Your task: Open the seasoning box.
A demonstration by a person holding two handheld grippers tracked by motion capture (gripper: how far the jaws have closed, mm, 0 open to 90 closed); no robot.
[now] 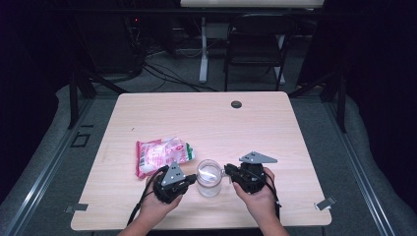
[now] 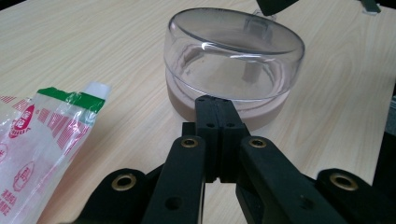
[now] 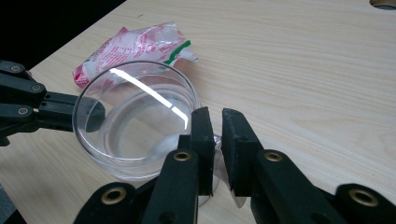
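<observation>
I am holding the left gripper with jaws together against the clear cup, sitting near the wooden table's front edge. The right gripper is standing slightly apart at its rim. A snack bag is lying beside it; a black chair is standing behind.

So there are three cams here. The high view sits up above the near edge of the table and looks forward and down, far enough back to catch the whole top plus the floor and a folding chair behind. The left gripper view rides low on the left gripper, super close, looking along its jaws across the wood. The right gripper view does the same on the right gripper, facing roughly the opposite way, so it sees the other gripper's tips. All three share the clear jar and the pink packet
</observation>
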